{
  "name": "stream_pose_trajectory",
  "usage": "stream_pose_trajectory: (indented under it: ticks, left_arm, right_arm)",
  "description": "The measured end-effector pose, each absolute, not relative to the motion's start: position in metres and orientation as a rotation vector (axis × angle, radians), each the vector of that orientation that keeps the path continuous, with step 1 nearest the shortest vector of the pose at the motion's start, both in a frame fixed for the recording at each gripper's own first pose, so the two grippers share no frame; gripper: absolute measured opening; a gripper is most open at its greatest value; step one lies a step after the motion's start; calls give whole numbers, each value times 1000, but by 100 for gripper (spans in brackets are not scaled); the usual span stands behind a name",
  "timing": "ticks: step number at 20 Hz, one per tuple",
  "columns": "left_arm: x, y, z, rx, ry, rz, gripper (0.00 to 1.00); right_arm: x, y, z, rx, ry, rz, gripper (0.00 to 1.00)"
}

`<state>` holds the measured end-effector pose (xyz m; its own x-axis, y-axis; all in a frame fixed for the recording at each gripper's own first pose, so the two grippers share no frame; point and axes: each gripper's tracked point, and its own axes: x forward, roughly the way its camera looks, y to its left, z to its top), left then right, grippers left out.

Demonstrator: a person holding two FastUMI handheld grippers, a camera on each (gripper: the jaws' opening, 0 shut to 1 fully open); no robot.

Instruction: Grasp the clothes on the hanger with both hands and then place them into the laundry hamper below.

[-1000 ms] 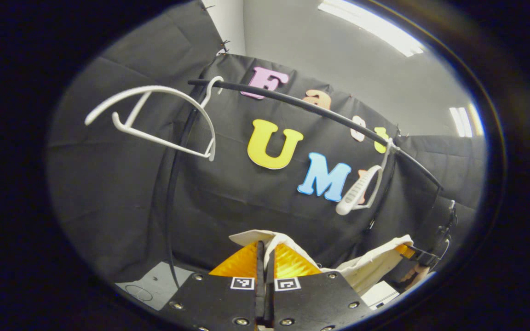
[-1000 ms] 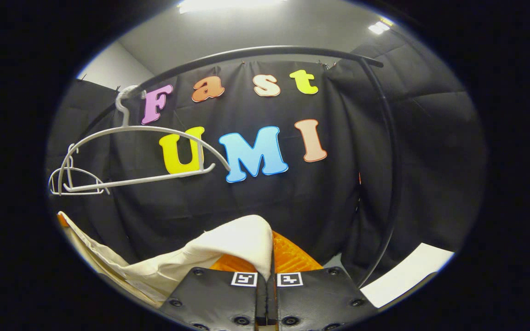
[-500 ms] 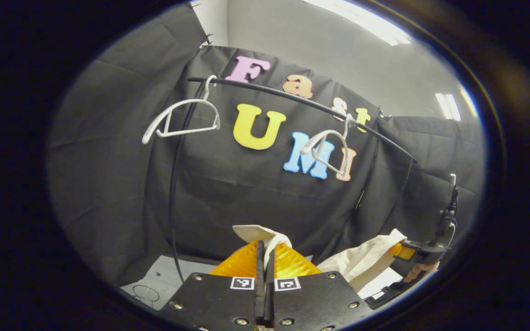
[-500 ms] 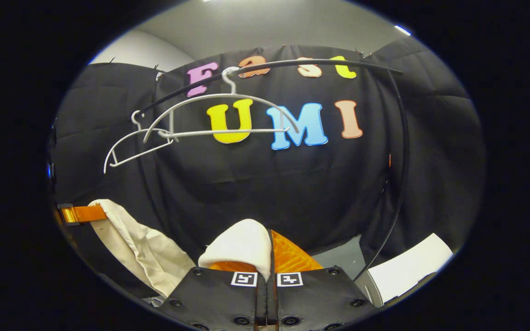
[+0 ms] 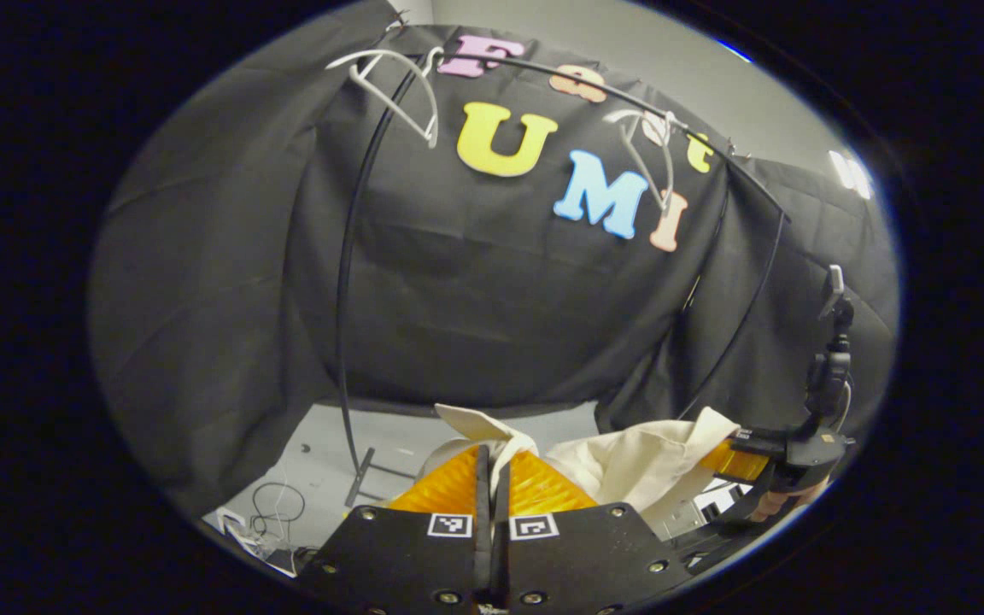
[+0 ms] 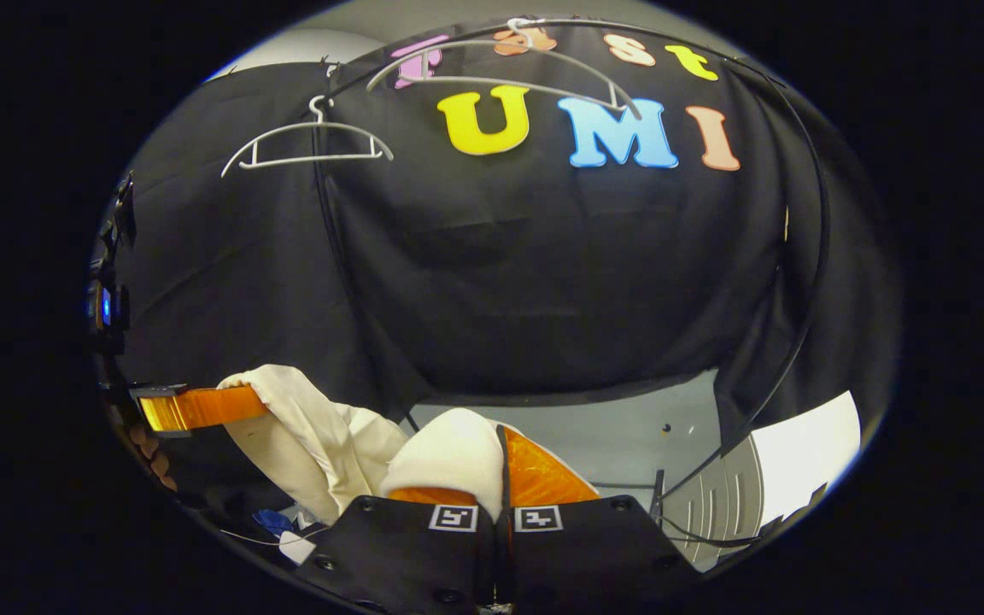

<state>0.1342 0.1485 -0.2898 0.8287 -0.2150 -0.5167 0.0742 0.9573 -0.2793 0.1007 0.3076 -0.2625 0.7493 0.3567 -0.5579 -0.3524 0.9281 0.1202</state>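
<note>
Currently both claws are clenched on the cream garment [image 5: 629, 457], one end each. Left claw [image 5: 490, 478] pinches a fold between its fingers; right claw [image 6: 500, 465] has cloth bunched over its left finger and nipped in the gap. Garment is off the hangers: two bare white hangers [image 6: 308, 145] hang on the black rail [image 5: 594, 85], well above. Cloth sags between the claws, clear of the floor [image 6: 594, 436].

Step in hand, as I judge it: carry down to the hamper. To do it well:
- keep both grips closed until the cloth is over the opening
- lower the two claws together, level, so the slack middle goes in first
- bring the claws closer so the ends don't drape over the rim
- release both at once, low

Containers: a pale slatted thing [image 6: 735, 504] at lower right in the right gripper view may be the hamper wall; can't tell. Its opening and contents are hidden, so I can't say what's inside.
</note>
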Motion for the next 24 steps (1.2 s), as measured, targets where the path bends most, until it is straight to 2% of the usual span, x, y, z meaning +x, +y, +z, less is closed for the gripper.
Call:
stream_pose_trajectory:
  ticks: [5,6,8,10,18,20,21,23,24]
  left_arm:
    - [128,144,-378,-217,704,-164,0]
    - [134,143,-390,-210,720,-169,2]
    - [145,141,-406,-197,731,-189,1]
    - [144,137,-425,-194,776,-202,1]
    - [131,128,-490,-198,895,-179,1]
    - [126,125,-497,-189,919,-160,1]
    - [124,124,-499,-186,923,-149,1]
    - [121,125,-500,-180,924,-134,2]
    - [119,130,-505,-169,921,-122,4]
  right_arm:
    - [101,310,-341,-6,795,333,0]
    - [100,306,-357,-27,838,319,2]
    - [101,300,-384,-36,907,301,0]
    - [96,296,-408,-38,949,288,2]
    - [75,310,-485,-106,1110,342,2]
    - [72,315,-495,-115,1139,359,5]
    - [67,318,-499,-117,1155,370,12]
    - [60,324,-498,-101,1163,393,16]
    - [55,325,-495,-85,1165,402,35]
